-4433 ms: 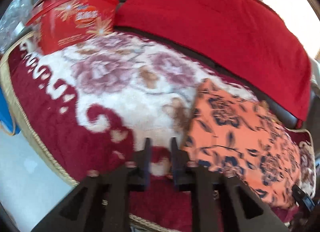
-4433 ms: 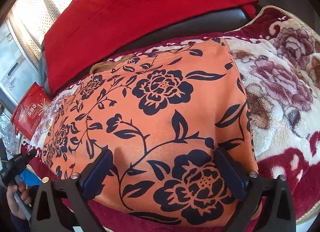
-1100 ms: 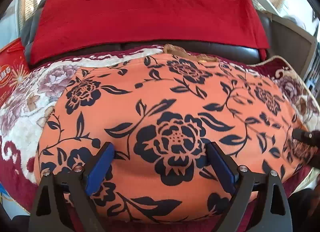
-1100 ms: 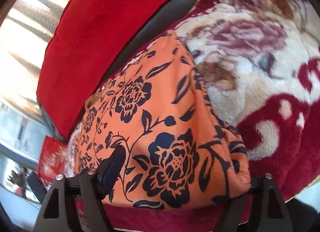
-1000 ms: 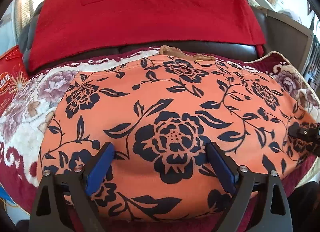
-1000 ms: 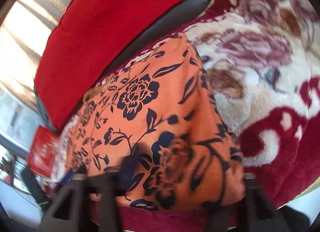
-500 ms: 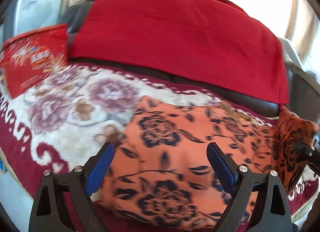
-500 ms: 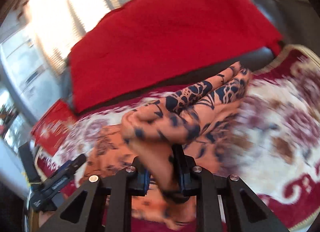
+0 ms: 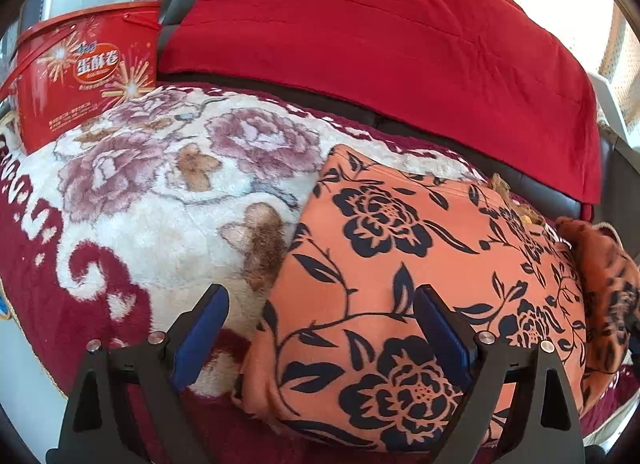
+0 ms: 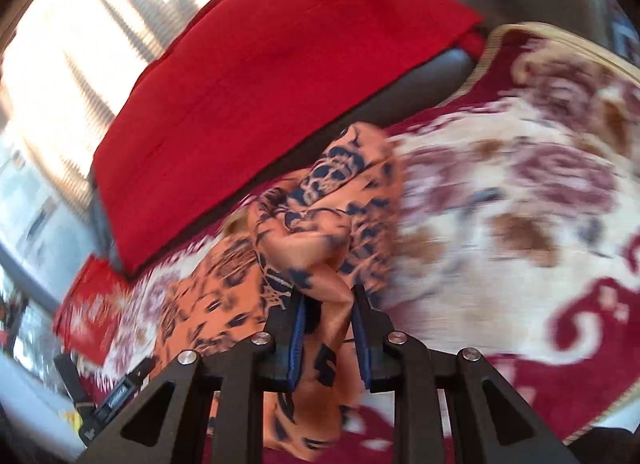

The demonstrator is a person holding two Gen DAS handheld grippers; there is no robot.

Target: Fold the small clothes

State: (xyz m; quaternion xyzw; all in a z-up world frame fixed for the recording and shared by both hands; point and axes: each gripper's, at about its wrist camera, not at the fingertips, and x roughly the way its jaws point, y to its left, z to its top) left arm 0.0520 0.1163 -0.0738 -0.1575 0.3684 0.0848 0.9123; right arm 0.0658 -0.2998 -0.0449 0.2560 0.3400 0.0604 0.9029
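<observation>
My right tongs (image 10: 326, 324) pinch the cloth (image 9: 420, 284) edge and lift it. My left tongs (image 9: 320, 336) are spread wide. Next I lay that edge across.

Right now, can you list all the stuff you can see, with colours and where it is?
Garment: one, orange with dark blue flowers, on the blanket, right side lifted.
Blanket: one, cream and maroon floral, under the garment.
Red cloth: one, draped over the dark backrest behind.
Box: one, red, far left on the blanket.
Left hand-held gripper: black, blue pads, open over the garment's left edge.
Right hand-held gripper: black, shut on bunched garment.
</observation>
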